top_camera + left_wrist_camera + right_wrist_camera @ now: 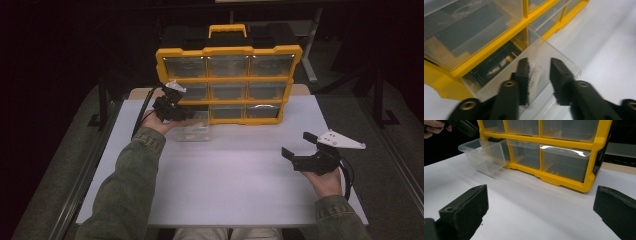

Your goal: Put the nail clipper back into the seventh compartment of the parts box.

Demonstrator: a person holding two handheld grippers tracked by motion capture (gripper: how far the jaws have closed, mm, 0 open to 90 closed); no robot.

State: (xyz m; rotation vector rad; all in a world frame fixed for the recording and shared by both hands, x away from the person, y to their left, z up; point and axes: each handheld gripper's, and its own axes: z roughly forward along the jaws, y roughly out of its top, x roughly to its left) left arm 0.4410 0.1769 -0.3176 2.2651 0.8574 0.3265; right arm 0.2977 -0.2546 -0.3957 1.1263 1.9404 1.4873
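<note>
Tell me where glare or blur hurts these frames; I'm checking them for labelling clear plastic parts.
High view: dark surroundings, the white table brightly lit, the clear drawer faint against it. Left gripper view: the left gripper is soft at the bottom edge, and reflections streak the organizer fronts. Right gripper view: a bright glare strip on the bottom-right drawer rim, and the right gripper blurred.

clear plastic drawer | upright, pulled most of the way out of yellow organizer's bottom-left slot | resting on table
</note>
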